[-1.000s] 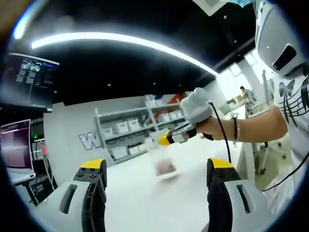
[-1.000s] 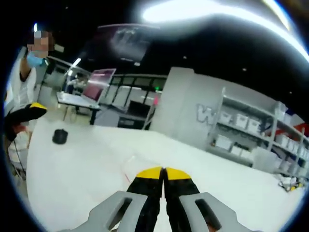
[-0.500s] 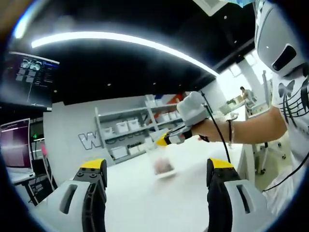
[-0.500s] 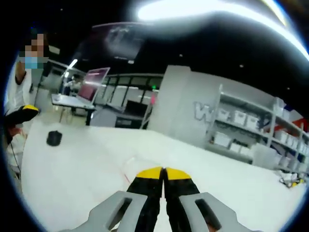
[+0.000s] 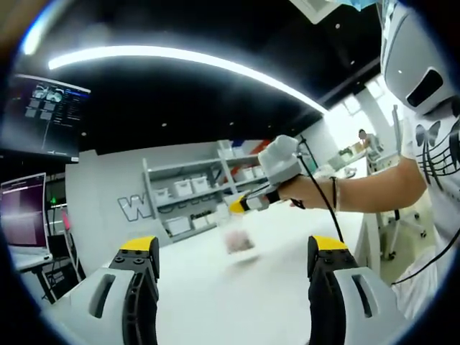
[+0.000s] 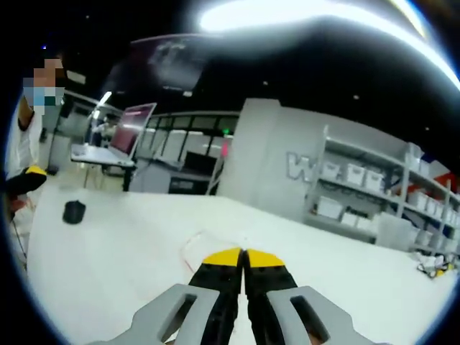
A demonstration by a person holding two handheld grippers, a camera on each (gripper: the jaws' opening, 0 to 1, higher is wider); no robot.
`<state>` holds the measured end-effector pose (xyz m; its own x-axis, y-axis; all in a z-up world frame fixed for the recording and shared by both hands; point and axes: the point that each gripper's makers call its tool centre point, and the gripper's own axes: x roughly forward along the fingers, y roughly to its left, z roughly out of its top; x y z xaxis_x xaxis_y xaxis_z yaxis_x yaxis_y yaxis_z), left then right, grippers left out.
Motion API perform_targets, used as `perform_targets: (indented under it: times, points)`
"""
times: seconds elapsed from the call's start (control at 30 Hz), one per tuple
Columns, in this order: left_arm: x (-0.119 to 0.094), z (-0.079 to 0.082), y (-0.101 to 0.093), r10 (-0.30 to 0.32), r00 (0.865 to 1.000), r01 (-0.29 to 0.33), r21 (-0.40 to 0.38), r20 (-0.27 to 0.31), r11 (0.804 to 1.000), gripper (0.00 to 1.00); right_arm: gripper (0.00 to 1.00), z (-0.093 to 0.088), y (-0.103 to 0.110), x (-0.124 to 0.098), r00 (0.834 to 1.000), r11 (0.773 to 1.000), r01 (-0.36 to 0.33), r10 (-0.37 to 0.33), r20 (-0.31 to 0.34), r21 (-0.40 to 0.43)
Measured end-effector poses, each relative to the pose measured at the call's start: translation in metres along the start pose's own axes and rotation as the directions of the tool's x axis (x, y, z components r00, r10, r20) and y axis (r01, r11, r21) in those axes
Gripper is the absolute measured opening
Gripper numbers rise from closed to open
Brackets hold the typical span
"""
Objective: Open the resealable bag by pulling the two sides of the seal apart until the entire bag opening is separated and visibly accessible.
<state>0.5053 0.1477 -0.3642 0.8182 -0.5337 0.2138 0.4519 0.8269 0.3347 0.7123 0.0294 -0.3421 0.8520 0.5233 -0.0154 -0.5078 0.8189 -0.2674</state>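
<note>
The left gripper has grey moulded arms ending in black jaws capped yellow. The right gripper is built alike, with a pale grey housing and a black cable. The person wears a white printed T-shirt and a wristband.

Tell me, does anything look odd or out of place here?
Nothing spilled or broken. The one curious sight is the clear bag, blurred, hanging in the air above the white table from the right gripper, whose jaws are shut on its top edge.
</note>
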Motion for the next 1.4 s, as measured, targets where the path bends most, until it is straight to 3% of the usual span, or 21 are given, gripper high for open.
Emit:
perform_targets:
  times: [0.63,1.4]
  points:
    - [0.001,0.0,0.002,0.006,1.0,-0.006,-0.002,0.006,1.0,0.84,0.0,-0.009,-0.015,0.016,1.0,0.999,0.026,-0.025,-0.01,0.038]
    - [0.004,-0.007,0.006,0.009,1.0,-0.009,-0.009,-0.003,1.0,0.84,0.0,-0.009,-0.033,0.044,0.999,0.998,0.044,-0.044,-0.014,0.049]
